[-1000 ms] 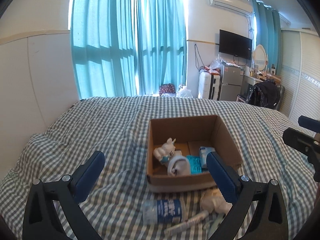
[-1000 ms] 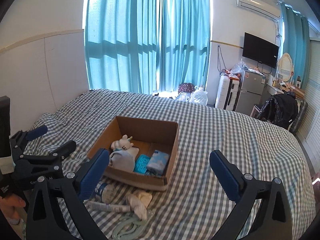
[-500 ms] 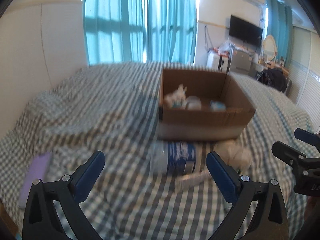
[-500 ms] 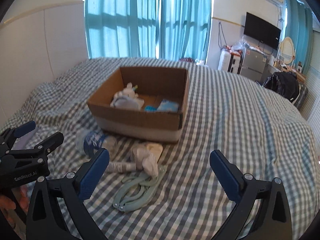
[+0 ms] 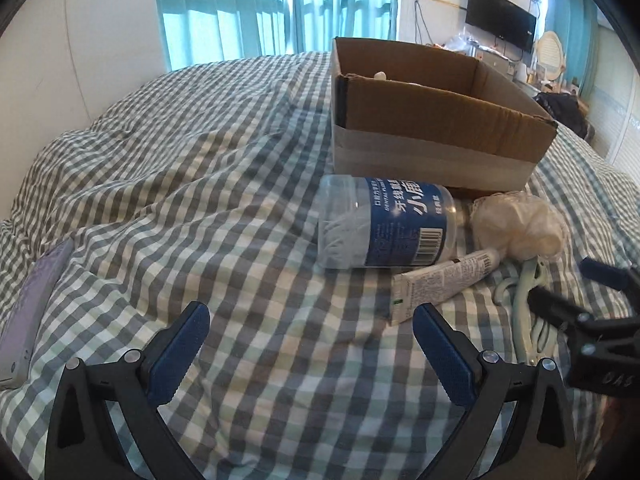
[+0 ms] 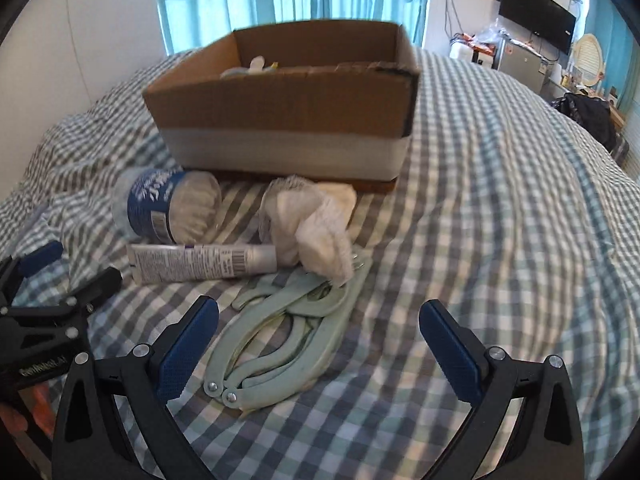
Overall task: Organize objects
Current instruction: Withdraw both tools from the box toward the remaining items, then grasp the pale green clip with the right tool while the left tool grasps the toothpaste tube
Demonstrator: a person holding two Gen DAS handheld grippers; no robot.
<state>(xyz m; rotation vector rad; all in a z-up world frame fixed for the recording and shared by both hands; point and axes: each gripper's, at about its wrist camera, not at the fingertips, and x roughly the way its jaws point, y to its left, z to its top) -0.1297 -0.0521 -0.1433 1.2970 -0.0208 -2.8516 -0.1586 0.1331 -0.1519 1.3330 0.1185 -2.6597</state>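
A cardboard box (image 5: 432, 128) (image 6: 288, 120) sits on the checked bed and holds several items. In front of it lie a clear jar with a blue label (image 5: 384, 224) (image 6: 168, 204), a white tube (image 5: 444, 280) (image 6: 200, 262), a white cloth bundle (image 5: 520, 228) (image 6: 312, 216) and pale green folding hangers (image 5: 528, 312) (image 6: 288, 340). My left gripper (image 5: 312, 344) is open and empty, low over the bed just short of the jar and tube. My right gripper (image 6: 320, 340) is open and empty, low over the hangers.
A lilac flat object (image 5: 32, 304) lies at the bed's left edge. The checked bedspread (image 6: 500, 200) stretches to the right of the box. Curtains, a TV and furniture stand far behind.
Both grippers have dropped from high above the bed to low and close to the loose items in front of the box. Both stay open.
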